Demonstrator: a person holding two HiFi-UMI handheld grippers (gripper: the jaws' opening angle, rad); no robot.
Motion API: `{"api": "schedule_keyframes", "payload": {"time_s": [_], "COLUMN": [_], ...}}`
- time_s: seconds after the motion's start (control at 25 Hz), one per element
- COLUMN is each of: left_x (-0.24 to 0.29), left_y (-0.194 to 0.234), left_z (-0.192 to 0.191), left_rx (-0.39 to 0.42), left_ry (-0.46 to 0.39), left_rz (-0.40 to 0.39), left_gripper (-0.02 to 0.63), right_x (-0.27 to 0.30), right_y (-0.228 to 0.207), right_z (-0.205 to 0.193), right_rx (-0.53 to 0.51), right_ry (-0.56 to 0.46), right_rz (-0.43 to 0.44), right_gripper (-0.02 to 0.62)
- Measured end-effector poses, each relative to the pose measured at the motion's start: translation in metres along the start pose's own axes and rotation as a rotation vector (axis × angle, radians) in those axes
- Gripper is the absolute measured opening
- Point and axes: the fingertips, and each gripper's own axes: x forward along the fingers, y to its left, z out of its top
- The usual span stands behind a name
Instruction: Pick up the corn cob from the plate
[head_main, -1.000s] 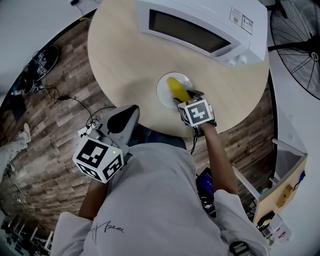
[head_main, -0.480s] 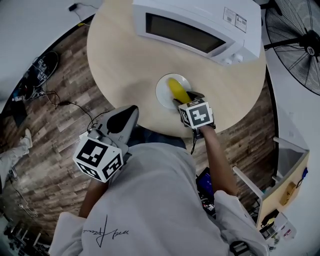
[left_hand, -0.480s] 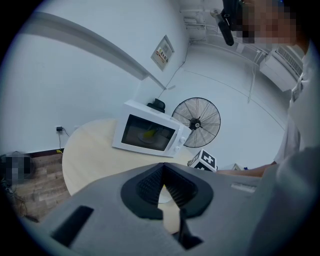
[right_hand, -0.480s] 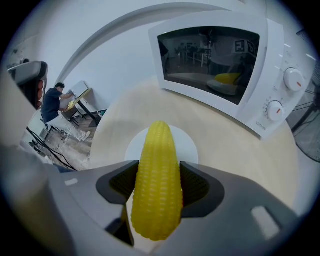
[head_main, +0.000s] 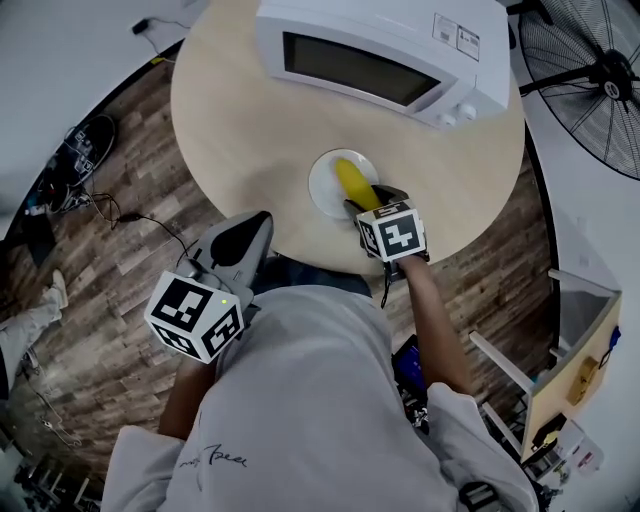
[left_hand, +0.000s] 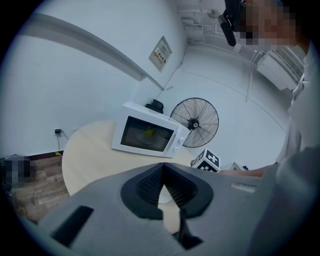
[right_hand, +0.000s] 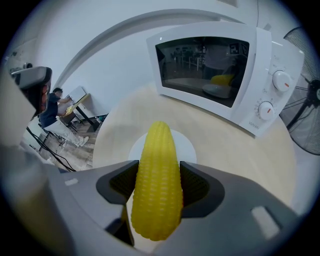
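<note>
A yellow corn cob (head_main: 352, 182) lies over a small white plate (head_main: 325, 180) on the round wooden table (head_main: 240, 110). My right gripper (head_main: 368, 200) is shut on the cob's near end. In the right gripper view the corn cob (right_hand: 157, 180) fills the space between both pads and points away over the plate (right_hand: 189, 146); I cannot tell whether it still touches the plate. My left gripper (head_main: 245, 235) hangs at the table's near edge, to the left of the plate. In its own view the left gripper (left_hand: 162, 187) is shut with nothing in it.
A white microwave (head_main: 385, 55) with its door closed stands at the back of the table, just beyond the plate. A floor fan (head_main: 590, 70) is off to the right. Cables lie on the wooden floor (head_main: 110, 200) at left.
Almost nothing differs: the right gripper stays shut on the corn cob over the plate, and the left gripper holds its place. Only the head camera has shifted slightly.
</note>
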Motion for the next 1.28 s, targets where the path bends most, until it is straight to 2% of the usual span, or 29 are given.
{"api": "schedule_keyframes", "payload": {"time_s": [0.68,1.28], "left_x": [-0.004,-0.016], "left_y": [-0.007,-0.006], "left_z": [0.000,0.002], "left_rx": [0.030,0.038], "left_ry": [0.001,-0.016], "left_rz": [-0.030,-0.034], "left_gripper": [-0.006,-0.006], "right_x": [-0.033,-0.067], "right_y": [0.010,0.018], "right_z": [0.009,0.025], "right_rx": [0.056,0.064], "right_ry": [-0.107,-0.191], "right_rz": [-0.018,-0.047], "right_gripper": [0.268,0.268]}}
